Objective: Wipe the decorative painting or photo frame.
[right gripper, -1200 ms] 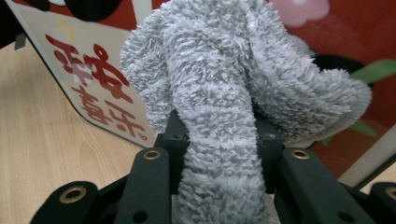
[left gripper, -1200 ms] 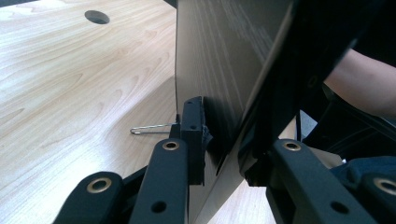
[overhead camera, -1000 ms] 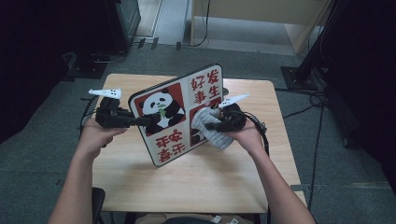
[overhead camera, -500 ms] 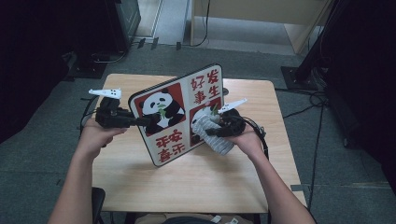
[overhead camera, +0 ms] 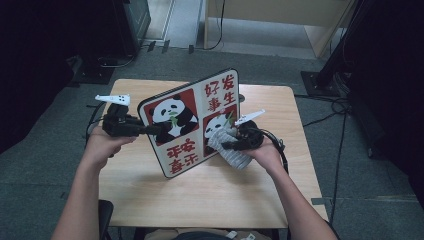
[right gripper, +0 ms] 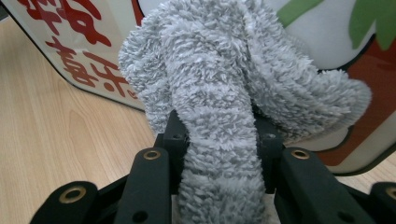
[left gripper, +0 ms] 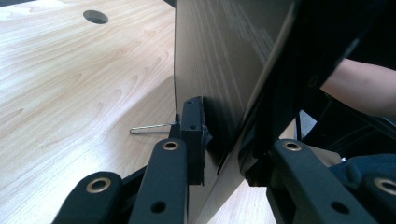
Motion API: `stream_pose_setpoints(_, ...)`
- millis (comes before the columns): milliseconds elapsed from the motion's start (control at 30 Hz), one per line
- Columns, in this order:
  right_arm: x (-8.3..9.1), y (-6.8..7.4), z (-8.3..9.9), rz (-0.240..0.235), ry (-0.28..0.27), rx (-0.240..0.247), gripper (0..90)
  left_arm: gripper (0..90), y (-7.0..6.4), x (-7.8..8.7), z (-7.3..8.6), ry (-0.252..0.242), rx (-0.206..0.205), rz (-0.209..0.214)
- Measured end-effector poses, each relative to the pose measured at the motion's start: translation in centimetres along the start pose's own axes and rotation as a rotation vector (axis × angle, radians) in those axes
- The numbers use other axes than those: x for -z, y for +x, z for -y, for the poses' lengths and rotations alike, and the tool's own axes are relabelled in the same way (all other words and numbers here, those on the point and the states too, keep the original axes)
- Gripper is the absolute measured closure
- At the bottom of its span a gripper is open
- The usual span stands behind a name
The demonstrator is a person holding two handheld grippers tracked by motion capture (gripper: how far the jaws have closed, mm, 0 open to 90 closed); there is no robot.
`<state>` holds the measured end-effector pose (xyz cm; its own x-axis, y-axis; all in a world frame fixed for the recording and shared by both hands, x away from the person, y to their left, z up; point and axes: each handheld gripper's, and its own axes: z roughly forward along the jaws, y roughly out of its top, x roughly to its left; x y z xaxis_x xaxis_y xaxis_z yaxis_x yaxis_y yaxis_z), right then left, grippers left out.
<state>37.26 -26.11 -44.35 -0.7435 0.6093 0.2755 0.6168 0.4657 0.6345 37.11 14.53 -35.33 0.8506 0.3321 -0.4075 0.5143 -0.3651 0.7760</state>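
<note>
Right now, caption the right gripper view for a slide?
Right gripper presses fluffy grey cloth against panda-printed board.

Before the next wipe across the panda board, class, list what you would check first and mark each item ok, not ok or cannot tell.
1. Left gripper clamped on the edge of the flat panda-print board: ok.
2. Board tilted up off the light wooden table: ok.
3. Right gripper shut on the fluffy grey cloth: ok.
4. Cloth pressed against the printed face: ok.
5. Board's lower edge resting on the table: cannot tell.
6. Thin metal wire clip on the table, apart from the cloth: ok.
</note>
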Motion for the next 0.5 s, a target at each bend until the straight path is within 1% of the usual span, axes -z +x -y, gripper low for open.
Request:
stream_pose_setpoints(167,-0.3,-0.1,0.3,0.002,0.003,0.004,66.9,74.8,0.0,0.0,0.0,0.000,0.000,-0.001)
stream_pose_setpoints(333,-0.7,-0.2,0.6,-0.001,0.011,-0.003,66.9,74.8,0.0,0.0,0.0,0.000,0.000,0.002)
stream_pose_setpoints(467,-1.1,-0.4,1.2,0.002,0.007,0.013,66.9,74.7,0.1,0.0,0.0,-0.001,0.000,0.004)
stream_pose_setpoints(500,-1.3,-0.5,1.4,0.003,0.018,0.012,66.9,74.7,0.0,0.0,0.0,-0.001,-0.001,0.002)
